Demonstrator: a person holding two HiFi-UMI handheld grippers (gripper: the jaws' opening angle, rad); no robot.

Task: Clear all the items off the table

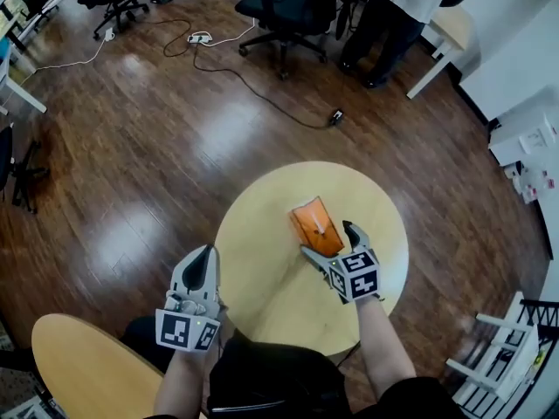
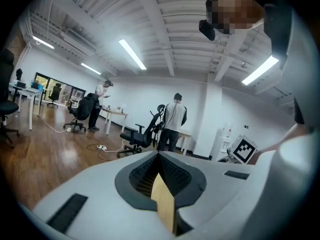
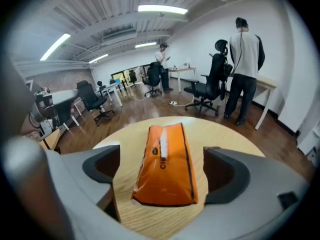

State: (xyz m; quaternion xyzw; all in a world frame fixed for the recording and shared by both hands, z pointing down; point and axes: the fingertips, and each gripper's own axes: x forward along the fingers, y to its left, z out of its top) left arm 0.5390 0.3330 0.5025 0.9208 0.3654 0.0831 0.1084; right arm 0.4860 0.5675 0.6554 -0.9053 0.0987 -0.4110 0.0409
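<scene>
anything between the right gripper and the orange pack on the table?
Nothing visible. The right gripper has its jaws open on either side of the near end of the orange pack, pads apart from it, with only bare table around. The pack is the only item on that table.

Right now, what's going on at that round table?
A person holds a claw in each hand over a round wooden table. The only item I can see on it is an orange soft pack, lying flat near the middle. The right claw is wide open with the pack's near end between its jaws, which are not touching it. The left claw is shut and holds nothing, off at the table's left edge. Nothing is lifted yet.
</scene>
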